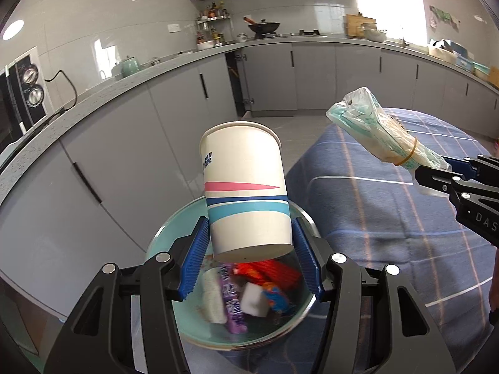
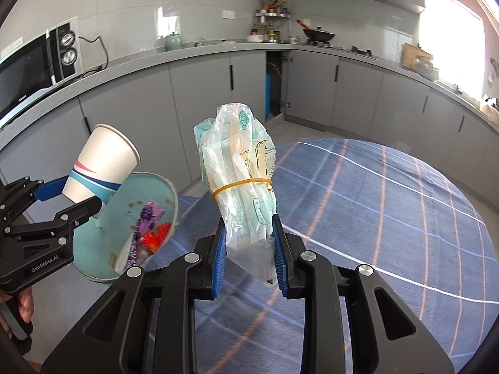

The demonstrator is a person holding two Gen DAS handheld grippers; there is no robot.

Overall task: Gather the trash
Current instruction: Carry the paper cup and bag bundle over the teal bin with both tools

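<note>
My left gripper (image 1: 251,237) is shut on a white paper cup (image 1: 246,184) with pink and blue stripes, held above a teal bin (image 1: 168,243) that holds several wrappers (image 1: 249,293). My right gripper (image 2: 249,243) is shut on a rolled plastic bag (image 2: 240,168) bound by a yellow rubber band, held above the table. The cup (image 2: 99,162), the left gripper (image 2: 73,198) and the bin (image 2: 115,218) show at the left of the right wrist view. The bag (image 1: 374,127) and the right gripper (image 1: 436,171) show at the right of the left wrist view.
A round table with a blue checked cloth (image 2: 389,218) lies under the right gripper. Grey kitchen cabinets (image 2: 202,87) and a counter run along the back, with a microwave (image 2: 28,65) at the left and a wok (image 2: 318,35) on the stove.
</note>
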